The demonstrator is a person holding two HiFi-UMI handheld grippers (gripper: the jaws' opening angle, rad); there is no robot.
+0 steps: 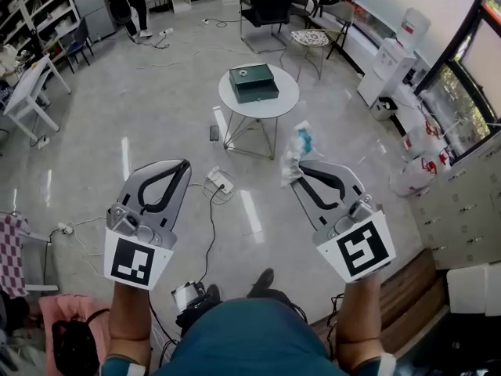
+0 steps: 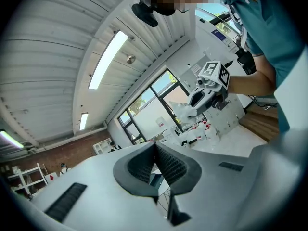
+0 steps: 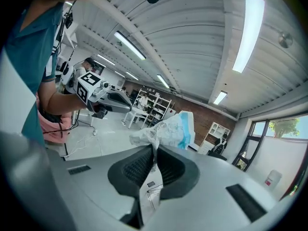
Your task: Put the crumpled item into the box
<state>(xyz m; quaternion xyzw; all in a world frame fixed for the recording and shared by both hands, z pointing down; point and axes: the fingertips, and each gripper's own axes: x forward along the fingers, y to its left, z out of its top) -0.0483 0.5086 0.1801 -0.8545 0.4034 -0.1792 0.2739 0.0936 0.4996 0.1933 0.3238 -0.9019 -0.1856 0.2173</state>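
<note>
A crumpled white and blue wrapper (image 1: 298,148) sticks out of my right gripper (image 1: 297,168), whose jaws are shut on it; the same wrapper (image 3: 166,130) rises above the right gripper (image 3: 154,150) in the right gripper view. A dark green box (image 1: 253,82) lies closed on a small round white table (image 1: 283,100) ahead of both grippers. My left gripper (image 1: 182,165) is held at the left, jaws shut with nothing between them, also in the left gripper view (image 2: 155,146). In that view the other gripper holds the wrapper (image 2: 184,111).
Cables and a white power strip (image 1: 220,182) lie on the floor between me and the table. Black chairs (image 1: 270,5) stand behind it. A water dispenser (image 1: 389,63) and bags line the right wall; a white desk (image 1: 25,88) and shelves stand at left.
</note>
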